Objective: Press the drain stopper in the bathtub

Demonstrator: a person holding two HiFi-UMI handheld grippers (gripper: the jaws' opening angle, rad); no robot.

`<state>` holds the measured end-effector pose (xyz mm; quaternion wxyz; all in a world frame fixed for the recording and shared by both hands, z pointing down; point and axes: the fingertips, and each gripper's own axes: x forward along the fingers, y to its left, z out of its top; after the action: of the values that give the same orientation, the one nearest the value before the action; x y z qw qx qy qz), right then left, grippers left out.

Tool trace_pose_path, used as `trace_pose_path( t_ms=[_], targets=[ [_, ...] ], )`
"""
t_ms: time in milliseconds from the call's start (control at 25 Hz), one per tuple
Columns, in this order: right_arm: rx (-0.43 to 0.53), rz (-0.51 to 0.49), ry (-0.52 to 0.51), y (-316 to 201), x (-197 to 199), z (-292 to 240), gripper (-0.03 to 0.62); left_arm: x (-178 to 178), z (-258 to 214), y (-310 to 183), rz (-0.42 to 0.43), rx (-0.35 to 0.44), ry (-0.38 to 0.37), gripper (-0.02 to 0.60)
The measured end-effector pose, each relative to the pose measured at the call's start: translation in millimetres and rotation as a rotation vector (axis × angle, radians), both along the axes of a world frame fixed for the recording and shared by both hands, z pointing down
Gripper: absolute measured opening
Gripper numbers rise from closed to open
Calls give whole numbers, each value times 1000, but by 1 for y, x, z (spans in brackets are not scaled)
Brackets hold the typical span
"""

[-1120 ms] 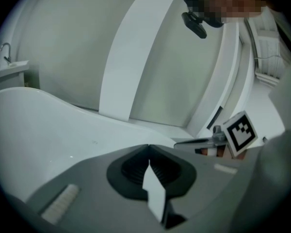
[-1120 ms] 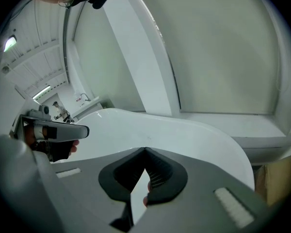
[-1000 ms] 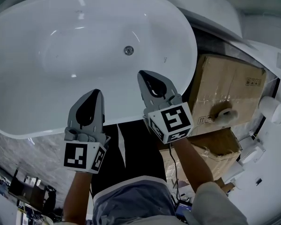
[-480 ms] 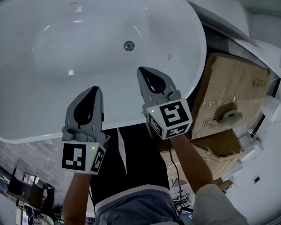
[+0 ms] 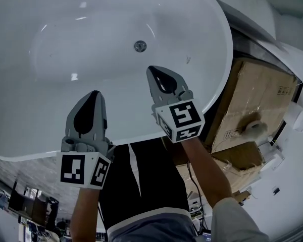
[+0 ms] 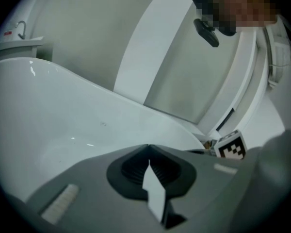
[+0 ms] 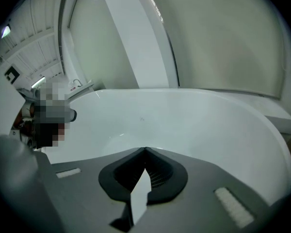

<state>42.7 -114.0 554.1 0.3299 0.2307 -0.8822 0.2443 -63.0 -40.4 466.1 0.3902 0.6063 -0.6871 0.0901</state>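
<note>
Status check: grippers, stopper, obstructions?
Left gripper and right gripper shut, empty, over bathtub near rim. Drain stopper untouched, ahead of right gripper. Nothing blocking the path.

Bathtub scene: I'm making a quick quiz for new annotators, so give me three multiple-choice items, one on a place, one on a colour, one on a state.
1. Where is the drain stopper? A on the bathtub floor; B on its rim; C outside it.
2. The bathtub is: A black; B white; C green.
3. The right gripper has its jaws: A wide apart; B shut on the stopper; C shut, empty.
Answers: A, it sits low in the basin; B, the shell is white throughout; C, the tips meet with nothing between.
</note>
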Motion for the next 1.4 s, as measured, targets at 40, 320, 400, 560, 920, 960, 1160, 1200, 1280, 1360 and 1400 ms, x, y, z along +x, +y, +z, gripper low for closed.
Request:
trace_pose_path(
  t_ms=[40,320,400,560,920,960,1160,1200,1280,1360,1400],
  targets=[
    [-1,-3,9,1,-1,6,0,-1,3,0,-1,2,1,0],
    [-43,-38,42,7,-3,53,0,-4,28,-4,5,-2,10,0],
    [-51,-45,52,9,-3,64,0,-3,34,-4,16,-6,3,0],
    [-44,-55,85,9,-5,85,-2,-2,45,0,37,-21,-10,0],
    [-34,-69,151,5,-7,141,-2,-9,71,1,45,-29,-11,0],
    [-34,-68,158,4,-7,147,-2,-9,74,0,47,-30,-9,0],
    [-50,-62,202,-3,-4,183,-2,-10,84,-4,57,-34,-2,0],
    [-56,-64,212,-5,-4,191,-2,-11,87,-4,59,-35,-2,0],
    [-63,-72,229,-9,-5,207,-2,-11,92,-5,63,-42,-5,0],
    [-64,-80,243,-12,-6,221,-2,-12,96,-5,67,-50,-12,0],
    [-62,-83,250,-13,-6,228,-2,-12,97,-5,70,-52,-17,0]
  ],
)
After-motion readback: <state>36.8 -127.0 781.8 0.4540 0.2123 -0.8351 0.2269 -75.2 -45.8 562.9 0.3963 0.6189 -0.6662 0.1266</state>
